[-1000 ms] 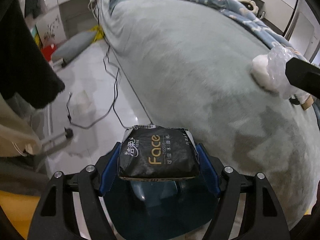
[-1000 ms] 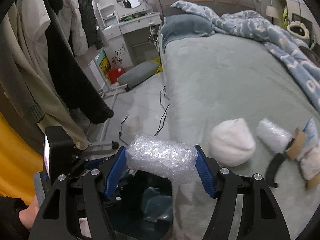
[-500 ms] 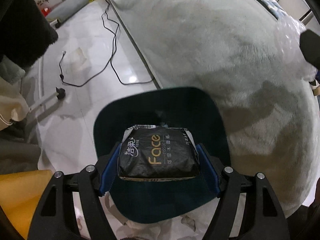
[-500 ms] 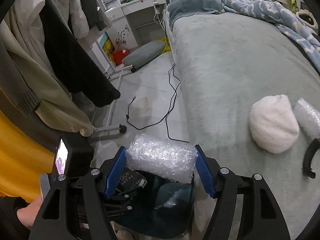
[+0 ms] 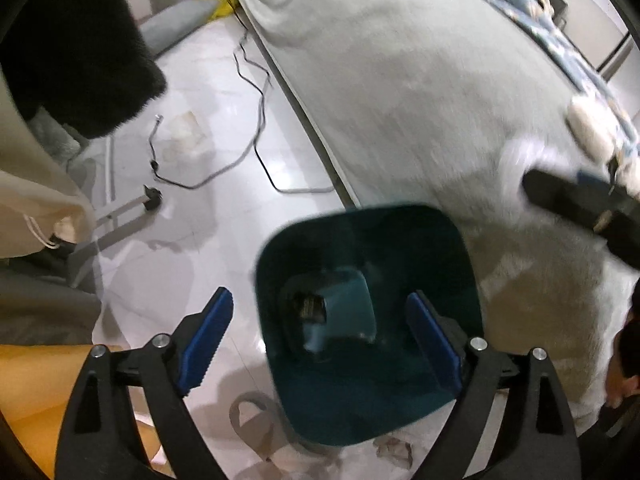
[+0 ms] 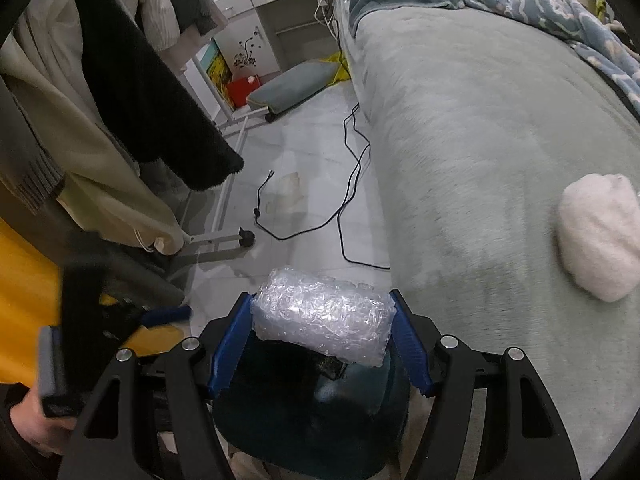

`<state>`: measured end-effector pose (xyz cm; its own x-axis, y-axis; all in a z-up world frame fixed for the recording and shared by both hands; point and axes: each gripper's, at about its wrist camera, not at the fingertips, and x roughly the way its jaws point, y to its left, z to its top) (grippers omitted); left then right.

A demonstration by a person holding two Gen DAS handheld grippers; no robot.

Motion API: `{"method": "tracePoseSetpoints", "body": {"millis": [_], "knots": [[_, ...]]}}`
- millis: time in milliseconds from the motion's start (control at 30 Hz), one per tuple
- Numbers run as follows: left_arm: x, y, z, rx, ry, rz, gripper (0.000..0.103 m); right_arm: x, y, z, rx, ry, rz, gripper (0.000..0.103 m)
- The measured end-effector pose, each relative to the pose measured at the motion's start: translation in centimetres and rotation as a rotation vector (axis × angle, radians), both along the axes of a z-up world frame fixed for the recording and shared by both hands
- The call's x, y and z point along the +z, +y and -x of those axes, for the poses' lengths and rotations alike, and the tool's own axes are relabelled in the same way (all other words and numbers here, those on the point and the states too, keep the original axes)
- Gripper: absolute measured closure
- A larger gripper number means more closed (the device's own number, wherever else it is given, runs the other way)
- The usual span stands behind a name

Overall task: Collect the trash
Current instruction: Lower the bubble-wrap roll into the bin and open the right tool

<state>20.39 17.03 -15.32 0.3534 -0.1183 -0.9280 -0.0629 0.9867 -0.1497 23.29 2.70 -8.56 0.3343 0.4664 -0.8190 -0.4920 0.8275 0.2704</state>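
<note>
a bedroom: pale tiled floor [image 5: 192,184], and a bed [image 6: 480,128] covered in grey-green plush along its right side. a dark teal bin [image 5: 368,320] stands on the floor against the side edge of the bed, near the foot end.

left gripper [image 5: 320,340]: jaws have just been opening and now stand wide apart, nothing between the blue pads. it points steeply down over the bin mouth, one pad outside the bin's left rim, the other over its right side. a dark tissue pack [image 5: 310,306] lies at the bottom of the bin, toward the left wall. details of the pack are blurred in the left wrist view.

right gripper [image 6: 322,338]: jaws closed on a roll of clear bubble wrap [image 6: 324,326], one blue pad pressed against each end, roll lying crosswise. the gripper is above the bin [image 6: 312,420], whose dark interior shows directly below the roll. in the left wrist view the right gripper appears as a blurred dark bar [image 5: 580,208] over the bed's side edge.

remaining on the bed: a white fluffy lump [image 6: 598,236] well in from the side edge; a blue patterned quilt [image 6: 560,12] bunched at the far side.

on the floor: a black cable [image 6: 348,200] trailing along the bed's side edge; a grey cushion [image 6: 292,84] near the head end; crumpled paper scraps [image 5: 394,450] just beside the bin's near side. dark and beige garments [image 6: 132,92] hang at the left. a hand [image 6: 32,428] grips the handle of the left gripper at the lower left corner of the right wrist view.
</note>
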Motion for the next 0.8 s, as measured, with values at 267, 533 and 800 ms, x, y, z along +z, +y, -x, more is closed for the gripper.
{"method": "tracePoseSetpoints", "body": {"millis": [267, 533, 800], "knots": [[3.5, 2.9, 0.6, 0.08, -0.156, -0.036, 0.013, -2.5, 1.9, 0.1, 0.024, 0.042, 0.04, 0.034], [7.0, 4.8, 1.4, 0.134, -0.306, -0.053, 0.013, -5.8, 4.3, 1.4, 0.088, 0.112, 0.092, 0.034], [9.1, 4.6, 1.7, 0.118, -0.403, -0.064, 0.013, -8.6, 5.2, 2.3, 0.125, 0.154, 0.16, 0.034]]}}
